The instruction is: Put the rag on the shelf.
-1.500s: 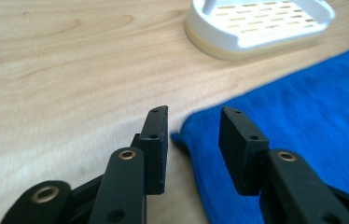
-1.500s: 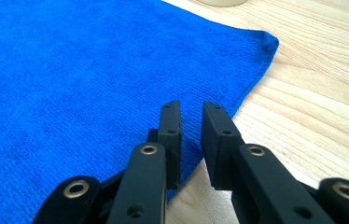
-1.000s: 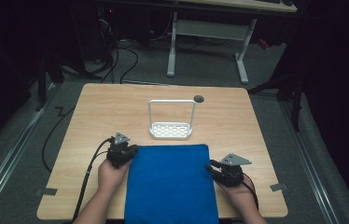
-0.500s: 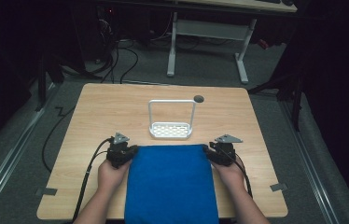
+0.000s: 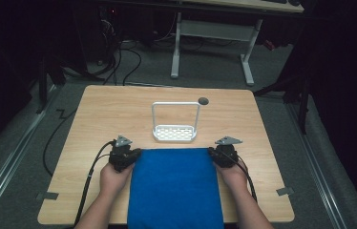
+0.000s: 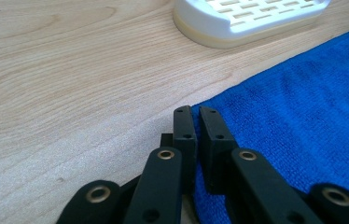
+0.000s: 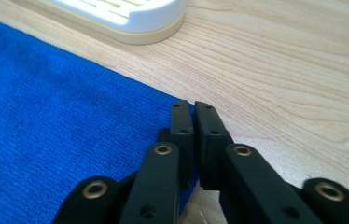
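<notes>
A: Since the earlier frame the right gripper (image 5: 213, 153) has slid in from well out on the right side of the table (image 5: 119, 105) to the far right corner of the blue towel (image 5: 174, 186). Its jaws have just been closing, and now they stand pinched together with the towel's edge between them.

B: And the left gripper (image 5: 135, 153)?

A: It sits where it sat, at the far left corner of the towel. In the left gripper view its jaws are nearly together, a thin slit between the pads, and the blue cloth (image 6: 303, 116) runs in between them at the corner. So it has the towel pinched too.

B: Where does the towel lie?

A: Flat on the near half of the wooden table, squarely in front of the person, its near edge hanging over the table's front. Each far corner is in one gripper.

B: Anything close by?

A: A white perforated tray (image 5: 174, 133) with a tall wire handle stands just beyond the towel's far edge, near it but apart. Its rounded base shows at the top of both gripper views (image 6: 247, 23) (image 7: 130, 18). A small dark round spot (image 5: 203, 100) marks the table farther back.
</notes>
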The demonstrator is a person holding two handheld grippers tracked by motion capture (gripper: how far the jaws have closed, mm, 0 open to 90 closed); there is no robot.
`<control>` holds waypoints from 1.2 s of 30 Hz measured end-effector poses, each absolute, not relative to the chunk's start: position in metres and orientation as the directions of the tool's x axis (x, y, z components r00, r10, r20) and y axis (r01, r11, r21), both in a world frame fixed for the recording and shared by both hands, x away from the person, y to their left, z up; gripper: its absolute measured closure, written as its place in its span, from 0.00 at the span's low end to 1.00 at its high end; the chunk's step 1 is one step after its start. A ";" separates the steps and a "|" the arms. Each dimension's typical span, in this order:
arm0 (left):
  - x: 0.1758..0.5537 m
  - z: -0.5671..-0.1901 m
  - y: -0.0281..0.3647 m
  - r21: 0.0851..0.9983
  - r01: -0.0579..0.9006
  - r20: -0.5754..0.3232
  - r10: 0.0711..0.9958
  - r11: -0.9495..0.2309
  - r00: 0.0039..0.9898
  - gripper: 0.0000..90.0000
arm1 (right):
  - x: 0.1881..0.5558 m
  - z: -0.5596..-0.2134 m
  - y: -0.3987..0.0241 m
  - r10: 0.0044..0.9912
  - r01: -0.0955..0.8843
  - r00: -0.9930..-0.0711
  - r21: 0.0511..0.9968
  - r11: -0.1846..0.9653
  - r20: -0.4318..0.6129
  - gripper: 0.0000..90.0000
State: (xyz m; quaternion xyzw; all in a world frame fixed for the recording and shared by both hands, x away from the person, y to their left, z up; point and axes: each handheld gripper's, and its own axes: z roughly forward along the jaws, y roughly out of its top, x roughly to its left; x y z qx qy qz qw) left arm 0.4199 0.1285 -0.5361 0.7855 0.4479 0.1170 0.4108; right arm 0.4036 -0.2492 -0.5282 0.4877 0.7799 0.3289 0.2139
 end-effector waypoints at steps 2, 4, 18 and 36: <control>0.420 -0.536 0.129 0.751 0.607 -0.184 0.799 -0.261 0.572 0.96 | 0.402 -0.528 -0.246 0.900 0.608 -0.434 0.723 0.329 -0.044 0.98; 0.420 -0.536 0.128 0.748 0.609 -0.182 0.801 -0.264 0.570 0.96 | 0.398 -0.529 -0.246 0.904 0.604 -0.425 0.733 0.312 -0.034 0.98; 0.408 -0.526 0.137 0.815 0.542 -0.188 0.790 -0.207 0.584 0.97 | 0.375 -0.507 -0.249 0.884 0.488 -0.468 0.830 0.271 -0.014 0.99; 0.388 -0.486 0.153 0.901 0.422 -0.195 0.775 -0.101 0.602 0.97 | 0.353 -0.466 -0.256 0.868 0.356 -0.494 0.921 0.160 0.041 0.99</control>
